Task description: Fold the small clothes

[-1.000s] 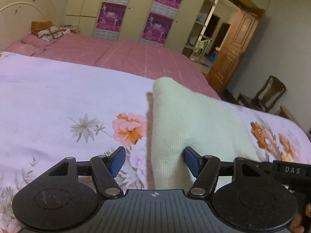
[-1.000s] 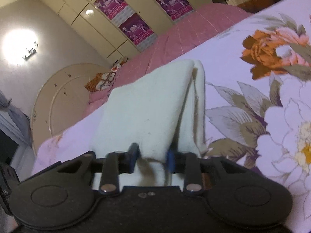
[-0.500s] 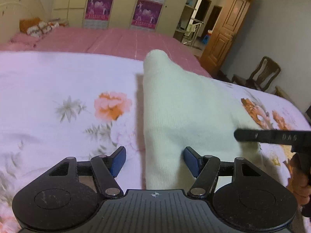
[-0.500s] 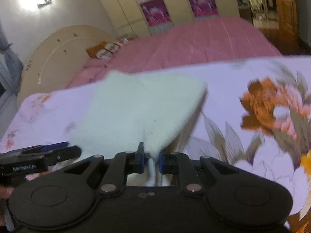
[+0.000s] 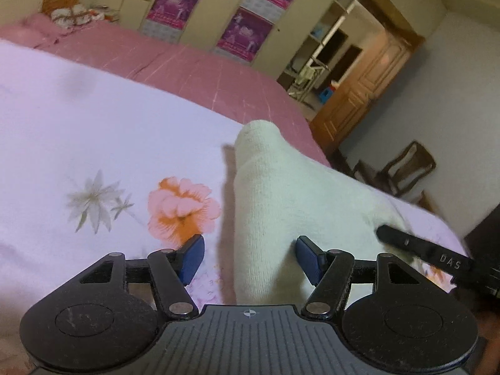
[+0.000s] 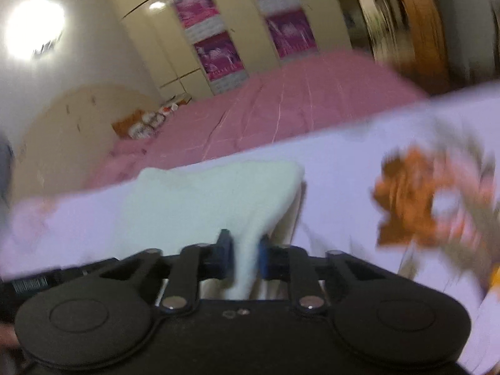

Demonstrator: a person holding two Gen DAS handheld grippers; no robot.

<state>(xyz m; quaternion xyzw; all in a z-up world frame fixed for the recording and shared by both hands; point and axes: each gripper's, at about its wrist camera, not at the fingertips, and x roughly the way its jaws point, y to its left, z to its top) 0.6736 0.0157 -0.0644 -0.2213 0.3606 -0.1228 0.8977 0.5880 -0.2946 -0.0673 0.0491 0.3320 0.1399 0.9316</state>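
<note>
Floral bedsheet (image 5: 93, 131) meets pink bedspread (image 5: 187, 68) before a postered wardrobe (image 5: 218, 6).

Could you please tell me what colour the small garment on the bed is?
The garment is a plain pale cream, almost mint-white; it shows best in the left wrist view.

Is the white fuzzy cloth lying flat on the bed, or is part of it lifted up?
Partly lifted. The right hand-held gripper, its jaws just closing, pinches a corner of the white cloth, which slopes down to the flowered sheet.

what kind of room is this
Most likely a home bedroom: a bed with a pink bedspread and floral sheet, a curved headboard, and a wall of wardrobe doors.
</note>
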